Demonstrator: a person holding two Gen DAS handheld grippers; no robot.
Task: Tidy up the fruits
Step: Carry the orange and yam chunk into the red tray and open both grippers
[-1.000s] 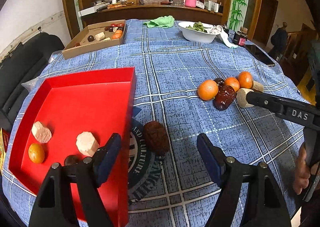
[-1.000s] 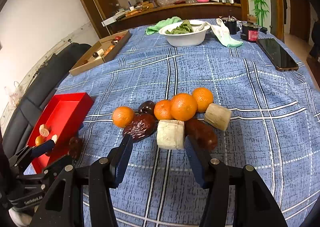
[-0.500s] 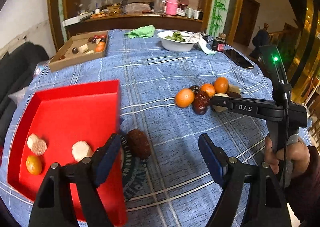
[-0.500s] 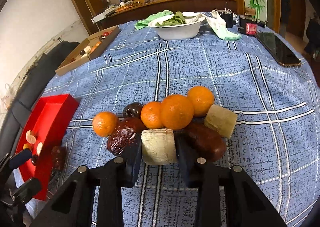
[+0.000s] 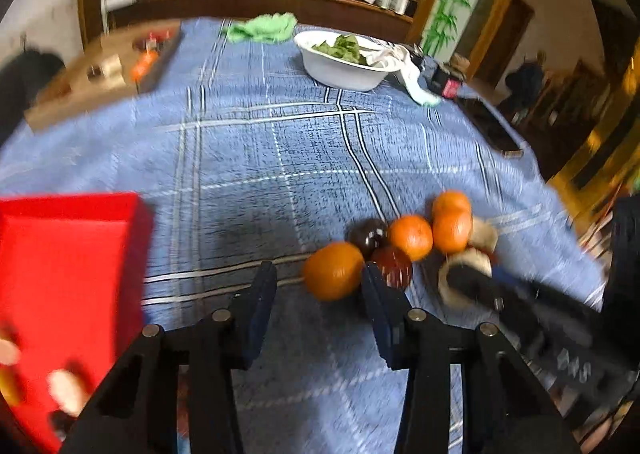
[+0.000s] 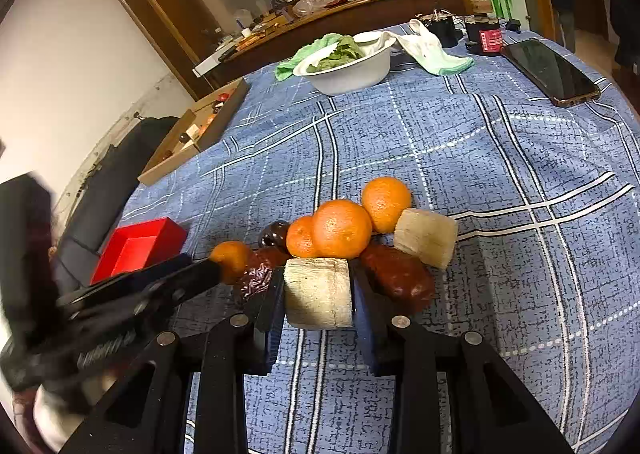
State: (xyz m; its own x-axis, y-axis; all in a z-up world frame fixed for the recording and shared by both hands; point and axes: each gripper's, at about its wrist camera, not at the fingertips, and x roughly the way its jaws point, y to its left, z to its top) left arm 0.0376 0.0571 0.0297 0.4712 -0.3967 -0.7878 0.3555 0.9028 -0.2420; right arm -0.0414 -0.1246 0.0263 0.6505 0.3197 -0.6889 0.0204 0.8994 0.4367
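Note:
A cluster of fruit lies on the blue checked tablecloth: several oranges, dark red dates and pale cut cylinders. My right gripper (image 6: 318, 286) is shut on a pale cut cylinder (image 6: 319, 292) at the near edge of the cluster; an orange (image 6: 341, 228) and a date (image 6: 398, 278) sit right behind it. My left gripper (image 5: 318, 294) is open, its fingers beside the nearest orange (image 5: 334, 270), which lies just ahead between them. The red tray (image 5: 60, 274) is at the left and holds a few pieces, blurred. The left gripper's arm also shows in the right wrist view (image 6: 132, 294).
A white bowl of greens (image 6: 344, 66) stands at the back, a green cloth (image 5: 262, 26) behind it. A cardboard box (image 6: 196, 130) with small items is at the back left. A phone (image 6: 550, 70) and a dark jar (image 6: 484, 36) lie at the back right.
My right gripper closed on the pale cylinder. My left gripper swung right from the tray and the dark fruit beside it to the fruit cluster, stopping at the nearest orange.

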